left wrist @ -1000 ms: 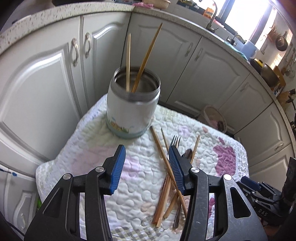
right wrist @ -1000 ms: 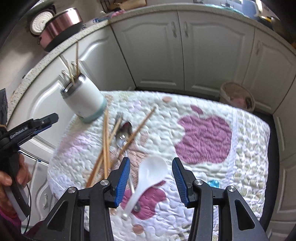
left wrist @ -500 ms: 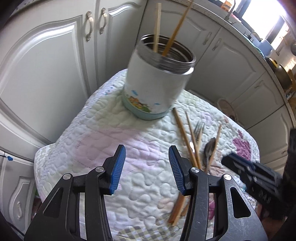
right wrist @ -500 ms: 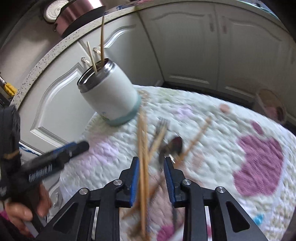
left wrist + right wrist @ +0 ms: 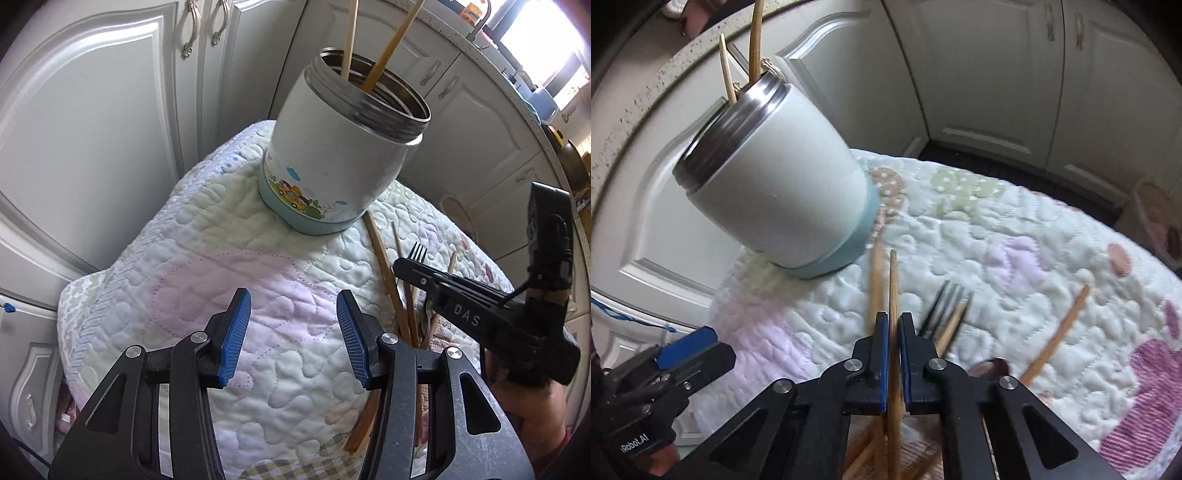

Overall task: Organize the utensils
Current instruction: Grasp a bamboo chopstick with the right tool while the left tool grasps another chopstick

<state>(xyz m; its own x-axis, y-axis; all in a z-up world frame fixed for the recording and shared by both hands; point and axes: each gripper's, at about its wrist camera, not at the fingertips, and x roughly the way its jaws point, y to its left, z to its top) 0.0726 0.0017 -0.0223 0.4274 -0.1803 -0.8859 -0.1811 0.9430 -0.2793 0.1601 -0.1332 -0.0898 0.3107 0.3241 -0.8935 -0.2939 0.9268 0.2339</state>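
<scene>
Right gripper (image 5: pixel 894 354): clamping 1 chopstick (image 5: pixel 894 291) lying at the jar's (image 5: pixel 775 177) 5 o'clock; likely needing lifting, tilting upright. Left gripper (image 5: pixel 291 332): hovering with fingers apart.

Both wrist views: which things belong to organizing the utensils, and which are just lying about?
Job:
white jar with two chopsticks in it
chopstick clamped in right tongs
loose chopsticks
fork
left tongs, open

Lying about:
quilt
cabinets
basket
</scene>
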